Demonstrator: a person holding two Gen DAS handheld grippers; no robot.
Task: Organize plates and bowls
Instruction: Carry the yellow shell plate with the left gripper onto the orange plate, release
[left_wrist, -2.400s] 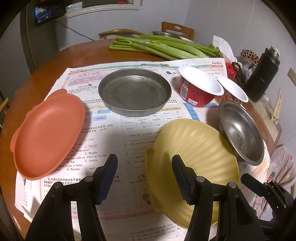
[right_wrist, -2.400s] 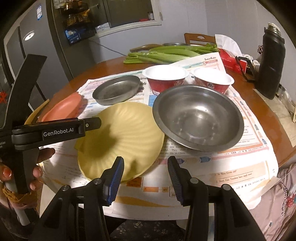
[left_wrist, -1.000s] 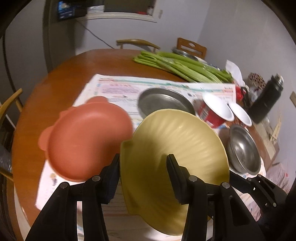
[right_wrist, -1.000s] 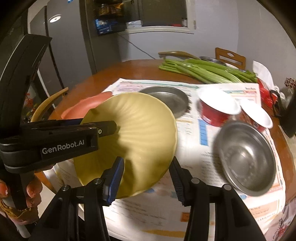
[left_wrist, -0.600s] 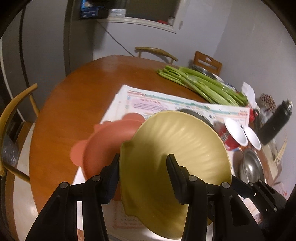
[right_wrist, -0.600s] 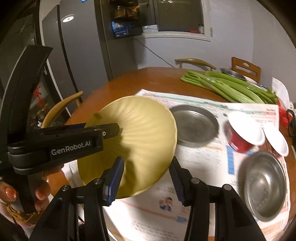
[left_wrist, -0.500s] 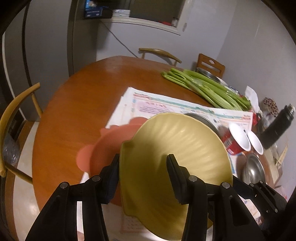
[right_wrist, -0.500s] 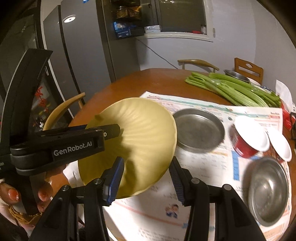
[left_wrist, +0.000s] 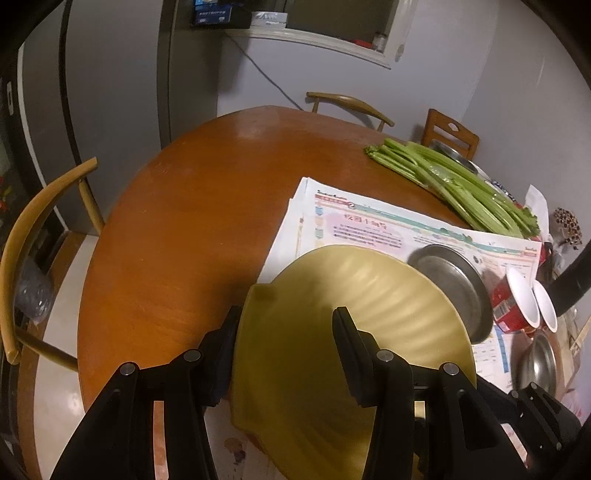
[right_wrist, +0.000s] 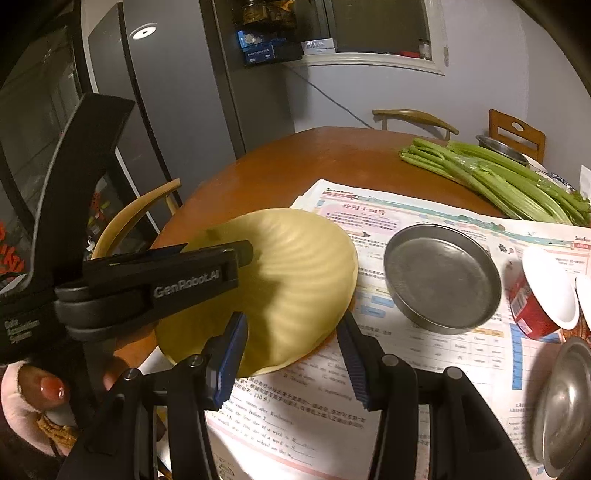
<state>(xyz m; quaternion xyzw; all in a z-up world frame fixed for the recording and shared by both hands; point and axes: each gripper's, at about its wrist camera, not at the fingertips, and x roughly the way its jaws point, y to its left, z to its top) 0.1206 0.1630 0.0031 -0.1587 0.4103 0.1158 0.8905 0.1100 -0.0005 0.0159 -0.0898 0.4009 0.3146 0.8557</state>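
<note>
My left gripper is shut on the near rim of a yellow ribbed plate, held tilted above the table's left side. The plate also shows in the right wrist view, with the left gripper's body clamped on its left edge. It hides the orange plate beneath; only a sliver of orange shows at its right edge. My right gripper is open and empty, just in front of the yellow plate. A flat steel plate lies on the newspaper to the right.
Two red paper cups and a steel bowl sit at the right on the newspaper. Celery stalks lie at the back right. Bare brown table lies to the left, with wooden chairs around it.
My left gripper closed on the yellow plate, lifted it off the newspaper and carried it left until it covers the orange plate. My right gripper followed left, still open.
</note>
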